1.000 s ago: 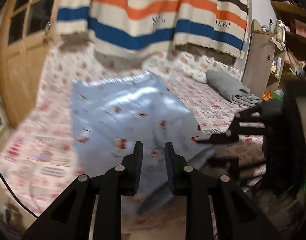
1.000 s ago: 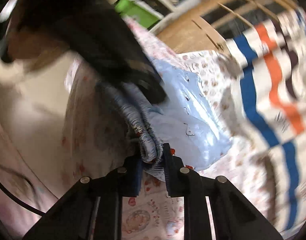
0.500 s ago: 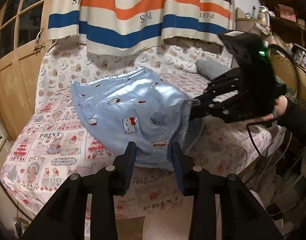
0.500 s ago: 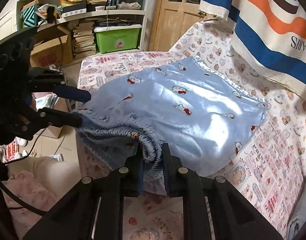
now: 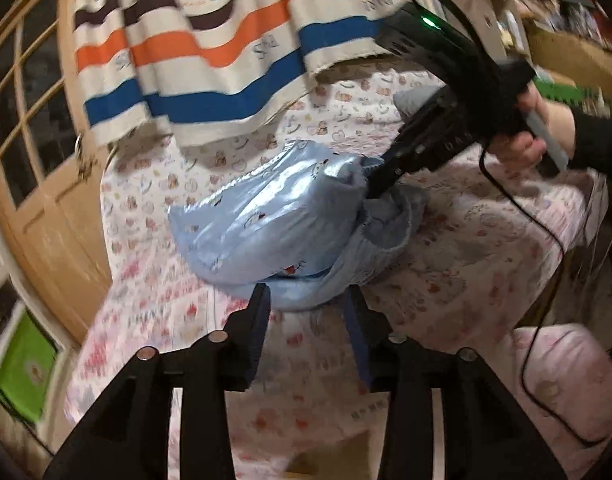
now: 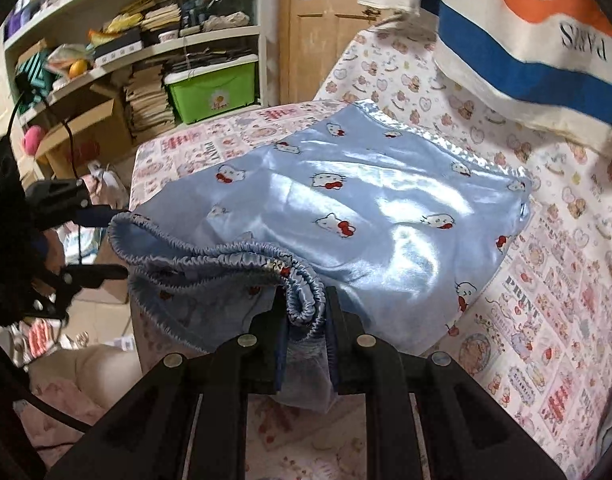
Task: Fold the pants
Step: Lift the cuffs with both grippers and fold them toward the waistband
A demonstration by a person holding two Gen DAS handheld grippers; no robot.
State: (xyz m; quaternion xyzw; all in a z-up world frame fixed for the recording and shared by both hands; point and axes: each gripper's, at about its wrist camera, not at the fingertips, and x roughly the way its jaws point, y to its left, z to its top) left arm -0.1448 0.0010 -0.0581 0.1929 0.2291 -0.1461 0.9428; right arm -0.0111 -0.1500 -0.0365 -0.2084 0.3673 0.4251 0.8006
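We find the pants [image 6: 369, 208], shiny light-blue fabric with a cat print, lying on the bed [image 6: 545, 300], which is covered by a sheet printed in pink and white. The legs are spread flat toward the wall, while the gathered waistband [image 6: 226, 252] is lifted off the sheet at the near edge. Our right gripper [image 6: 306, 312] has its jaws drawn close together and pinches a bunched section of that elastic waistband between them; fabric hangs below the grip. Our left gripper [image 5: 307, 304] stands with its jaws well apart and nothing between them, its fingertips just at the near edge of the pants, which appear as a rumpled heap in the left wrist view [image 5: 282, 224]. In the right wrist view the left gripper [image 6: 102, 240] sits at the far end of the raised waistband, one finger above and one below the hem; we cannot tell whether they touch it. A striped blanket [image 5: 210, 60] hangs on the wall behind the bed. A shelf [image 6: 138, 40] with a green bin [image 6: 210, 88] stands beyond the bed's end.
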